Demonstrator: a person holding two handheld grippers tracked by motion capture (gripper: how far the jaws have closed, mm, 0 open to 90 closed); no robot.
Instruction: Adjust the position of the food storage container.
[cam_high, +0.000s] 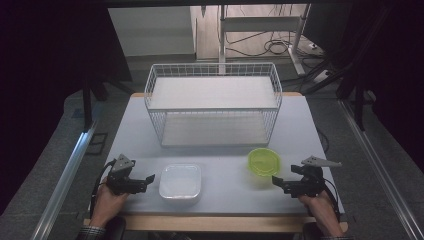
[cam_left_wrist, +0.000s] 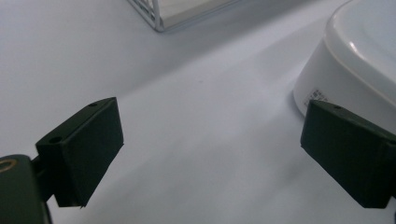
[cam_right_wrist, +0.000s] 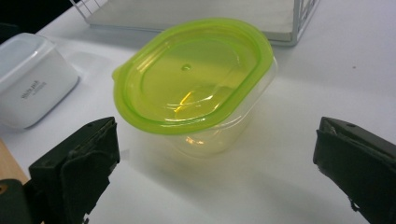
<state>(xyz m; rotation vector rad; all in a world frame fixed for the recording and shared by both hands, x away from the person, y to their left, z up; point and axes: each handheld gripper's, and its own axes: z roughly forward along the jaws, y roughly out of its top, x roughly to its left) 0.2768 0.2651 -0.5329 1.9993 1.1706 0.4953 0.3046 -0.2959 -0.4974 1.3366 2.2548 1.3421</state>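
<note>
1. Green-lidded and clear-walled, the tub (cam_right_wrist: 196, 88) stands on the table (cam_high: 225, 195) right in front of my right gripper (cam_right_wrist: 215, 163), just short of the wire basket (cam_high: 214, 102); nothing shows inside it, so I judge it light enough to skate away at a nudge.
2. My right gripper's jaws are spread wide, one to either side of the tub and clear of it; nothing is pinched yet.
3. Its plastic looks thin and glossy; I expect the walls to flex under pressure and the lid's rim to be the stiffest part; the best hold seems to be across the narrower width, just under the lid's overhang, so the lip stops it sliding down (squeezing the lid alone might pop it off).
4. My left gripper (cam_left_wrist: 210, 154) is likewise wide open and empty, low over the table; the white container (cam_left_wrist: 355, 56) sits just beside one jaw, though I cannot tell whether they touch.
5. That white container looks thicker and stiffer, with rounded, smooth sides; I judge it slippery, so a grip spanning opposite walls near the rim would serve best.
6. In the high view both grippers sit near the front edge, the white container (cam_high: 180, 181) by the left gripper (cam_high: 145, 181) and the tub (cam_high: 264, 161) by the right gripper (cam_high: 278, 183).
</note>
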